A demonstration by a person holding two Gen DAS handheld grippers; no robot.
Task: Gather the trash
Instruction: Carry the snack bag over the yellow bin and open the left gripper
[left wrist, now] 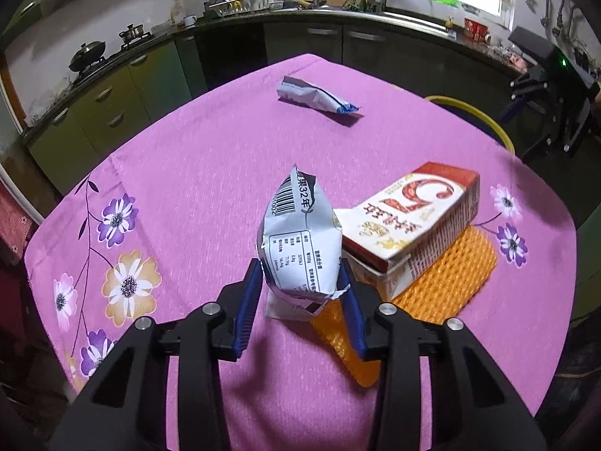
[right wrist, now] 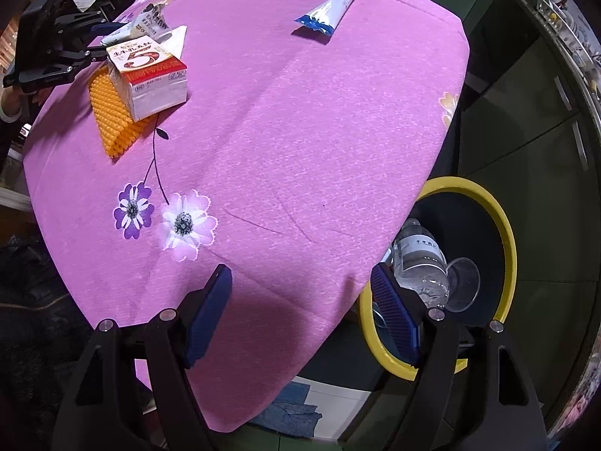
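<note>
Jaws of the left gripper (left wrist: 302,282) clamp the grey snack wrapper (left wrist: 296,240), lifted beside the milk carton (left wrist: 413,218) for binning, while the right gripper (right wrist: 300,315) waits agape at the worktop edge beside the yellow-rimmed bin (right wrist: 503,233).

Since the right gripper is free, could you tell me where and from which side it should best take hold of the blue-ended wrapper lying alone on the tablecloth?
Grip the blue-ended wrapper across its narrow middle, coming from above. It lies flat and long on the pink tablecloth, with nothing close on either side, so open fingers can straddle it. The right gripper is open and holds nothing; it should probably turn so its pads close across the width.
</note>
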